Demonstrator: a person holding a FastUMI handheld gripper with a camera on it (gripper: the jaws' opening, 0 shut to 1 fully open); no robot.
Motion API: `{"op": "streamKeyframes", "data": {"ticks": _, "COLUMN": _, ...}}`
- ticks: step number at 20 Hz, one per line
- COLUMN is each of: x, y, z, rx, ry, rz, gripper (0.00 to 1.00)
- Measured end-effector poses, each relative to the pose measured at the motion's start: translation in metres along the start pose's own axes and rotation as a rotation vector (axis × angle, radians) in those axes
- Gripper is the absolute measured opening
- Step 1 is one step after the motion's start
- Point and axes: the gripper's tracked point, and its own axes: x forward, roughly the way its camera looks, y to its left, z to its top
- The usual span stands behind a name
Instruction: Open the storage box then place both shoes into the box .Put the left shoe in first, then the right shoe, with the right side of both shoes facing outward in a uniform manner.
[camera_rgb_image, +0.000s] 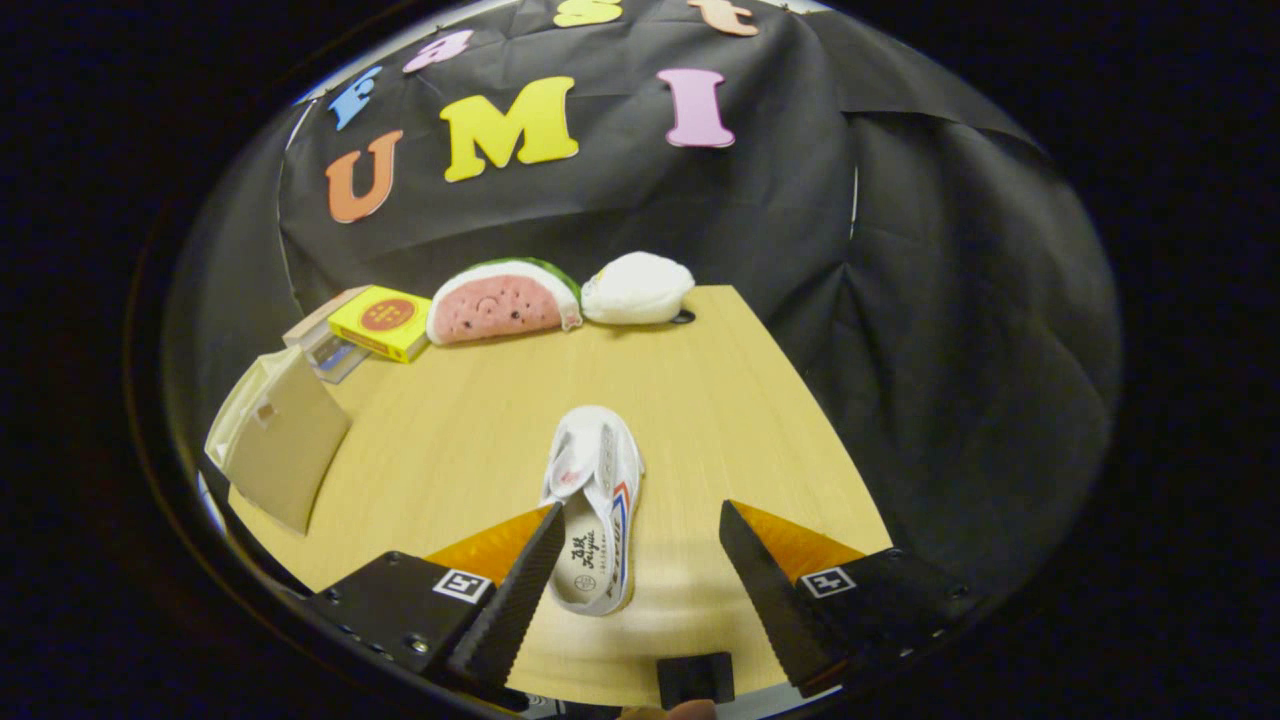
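The wooden table (700, 400) runs away from the tongs to the black cloth wall. On its far edge sit a watermelon-slice cushion (500, 305) and, just beside it, a white plush lump (637, 288). Next to the cushion on the other side is a yellow carton (382, 321) with a pale grey one behind it.

Nearer, off to the left of the fingers, stands the storage box (283, 452), cream-coloured. It looks tilted, with a flap or lid showing toward us. Whether it is already open I cannot tell from this angle.

The one shoe (597, 500) in sight is a white canvas sneaker with red and blue stripes. It lies flat on its sole, just ahead of the tongs and partly between the fingers. Its long axis runs nearly straight away from them, heel nearest and toe pointing toward the cushion. It lies close against the left finger and well apart from the right, so it is off-centre in the gap. I'd guess the tongs need to slide left before closing across the heel.

The tongs (632, 585) are spread wide and hold nothing. The left finger's tip overlaps the shoe's side; I cannot say if they touch.
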Motion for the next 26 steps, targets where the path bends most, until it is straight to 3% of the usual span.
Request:
{"op": "streamKeyframes", "data": {"ticks": 4, "x": 0.045, "y": 0.004, "z": -0.021, "rx": -0.065, "ry": 0.036, "rz": 0.024, "gripper": 0.96}}
{"op": "streamKeyframes", "data": {"ticks": 11, "x": 0.103, "y": 0.015, "z": -0.022, "rx": -0.059, "ry": 0.091, "rz": 0.088, "gripper": 0.93}}
{"op": "streamKeyframes", "data": {"ticks": 14, "x": 0.109, "y": 0.025, "z": -0.021, "rx": -0.028, "ry": 0.114, "rz": 0.130, "gripper": 0.69}}
{"op": "streamKeyframes", "data": {"ticks": 16, "x": 0.113, "y": 0.018, "z": -0.020, "rx": 0.015, "ry": 0.126, "rz": 0.098, "gripper": 0.52}}
{"op": "streamKeyframes", "data": {"ticks": 19, "x": 0.112, "y": 0.011, "z": -0.019, "rx": 0.107, "ry": 0.170, "rz": 0.064, "gripper": 0.12}}
{"op": "streamKeyframes", "data": {"ticks": 22, "x": 0.111, "y": 0.005, "z": -0.017, "rx": 0.142, "ry": 0.184, "rz": 0.023, "gripper": 0.00}}
{"op": "streamKeyframes", "data": {"ticks": 26, "x": 0.090, "y": 0.025, "z": -0.011, "rx": 0.247, "ry": 0.194, "rz": 0.015, "gripper": 0.00}}
